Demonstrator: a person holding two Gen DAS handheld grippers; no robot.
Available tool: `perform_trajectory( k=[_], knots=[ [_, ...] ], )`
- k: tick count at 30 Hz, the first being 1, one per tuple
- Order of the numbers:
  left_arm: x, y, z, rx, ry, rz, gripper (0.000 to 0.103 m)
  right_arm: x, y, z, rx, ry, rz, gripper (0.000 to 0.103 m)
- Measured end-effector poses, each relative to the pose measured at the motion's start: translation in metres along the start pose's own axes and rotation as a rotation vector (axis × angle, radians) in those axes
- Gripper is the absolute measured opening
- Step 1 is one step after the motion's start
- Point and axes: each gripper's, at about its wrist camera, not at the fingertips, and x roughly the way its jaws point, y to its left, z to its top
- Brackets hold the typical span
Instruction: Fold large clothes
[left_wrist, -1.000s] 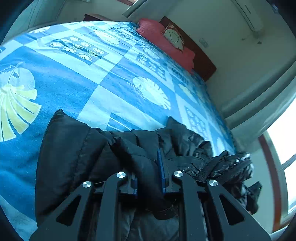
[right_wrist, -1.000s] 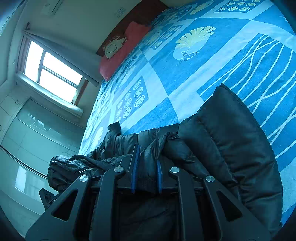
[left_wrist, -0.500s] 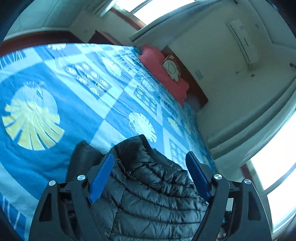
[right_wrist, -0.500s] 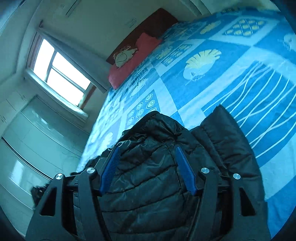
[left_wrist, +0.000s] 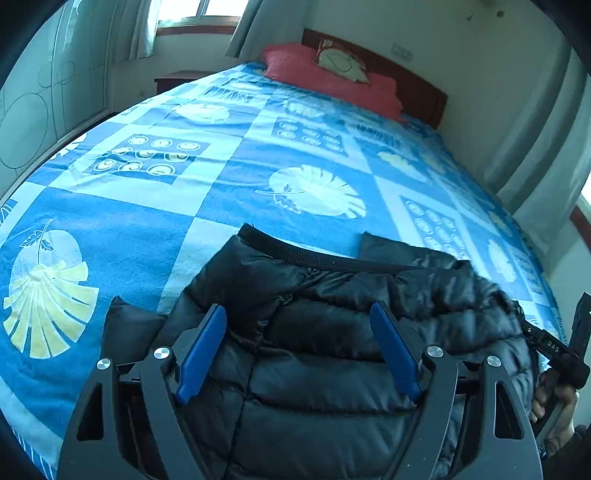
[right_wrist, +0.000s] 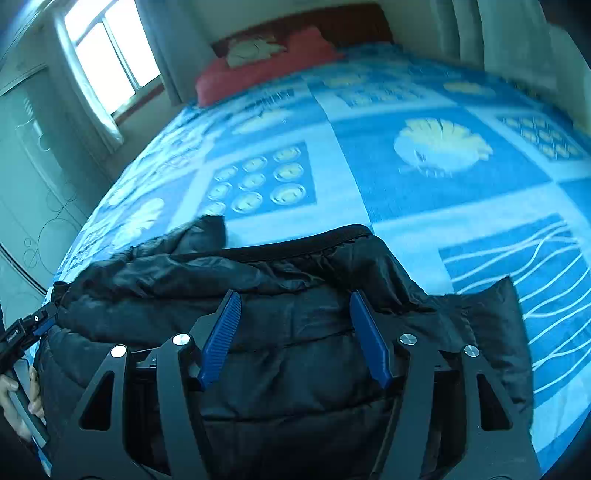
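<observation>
Jacket: we are seeing the black jacket (left_wrist: 332, 332) lying folded at the bed's (left_wrist: 221, 184) near edge.
Left gripper (left_wrist: 299, 317): hanging open, empty.
Right gripper (right_wrist: 295, 306): closing, gripping nothing.

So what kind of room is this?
A bedroom, most likely: a wide bed under a blue patterned bedspread, a red pillow against a dark wooden headboard, and a black puffer jacket spread for folding.

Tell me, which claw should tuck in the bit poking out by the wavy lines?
Probably the right claw, jaws closing without pinching: the black puffy jacket's flap lies just beside it.
</observation>
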Motion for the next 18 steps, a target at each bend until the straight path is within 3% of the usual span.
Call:
perform_trajectory(
  k=[4,8,14,18],
  knots=[
    [0.027,-0.002,-0.002,0.043,0.036,0.053,0.08,0.013,-0.003,-0.003,0.001,0.007,-0.014,0.059],
    [0.038,0.0,-0.005,0.038,0.041,0.06,0.081,0.015,-0.004,-0.005,0.012,-0.005,-0.012,0.059],
    [0.004,-0.007,0.002,0.026,0.028,0.077,0.08,-0.008,0.009,0.002,-0.001,-0.004,-0.035,0.059],
    [-0.034,-0.032,0.005,-0.011,-0.066,-0.042,0.08,-0.038,0.053,0.005,-0.046,-0.07,0.021,0.059]
  ],
)
